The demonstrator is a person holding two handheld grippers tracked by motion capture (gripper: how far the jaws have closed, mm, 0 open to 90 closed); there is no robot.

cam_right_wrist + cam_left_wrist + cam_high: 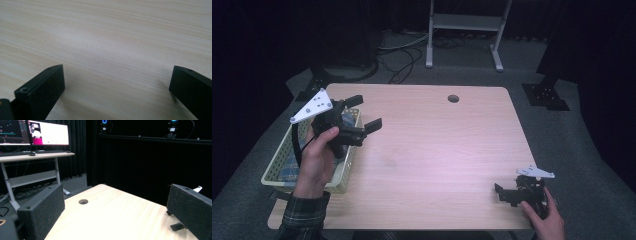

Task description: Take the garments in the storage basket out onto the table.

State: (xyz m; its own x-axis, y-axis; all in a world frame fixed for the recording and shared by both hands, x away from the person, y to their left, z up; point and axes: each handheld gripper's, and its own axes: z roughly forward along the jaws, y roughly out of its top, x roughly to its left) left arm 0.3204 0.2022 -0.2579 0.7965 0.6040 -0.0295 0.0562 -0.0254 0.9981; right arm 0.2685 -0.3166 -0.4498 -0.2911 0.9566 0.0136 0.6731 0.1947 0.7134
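Observation:
A hand holds my left gripper (366,112) up over the table's left side, just above a pale mesh basket (274,167); its jaws point right and stand open with nothing between them. In the left gripper view the two black pads (42,212) are far apart over bare wood. My right gripper (504,192) sits low at the table's front right corner in the other hand, jaws pointing left. In the right gripper view it (116,87) is open just above the wooden tabletop (112,37), holding nothing.
The basket on the table's left edge holds something blue and folded (292,167). A round cable hole (453,98) is near the table's far edge. A white stand (464,30) is on the floor behind. A desk with monitors (47,132) stands beyond the table.

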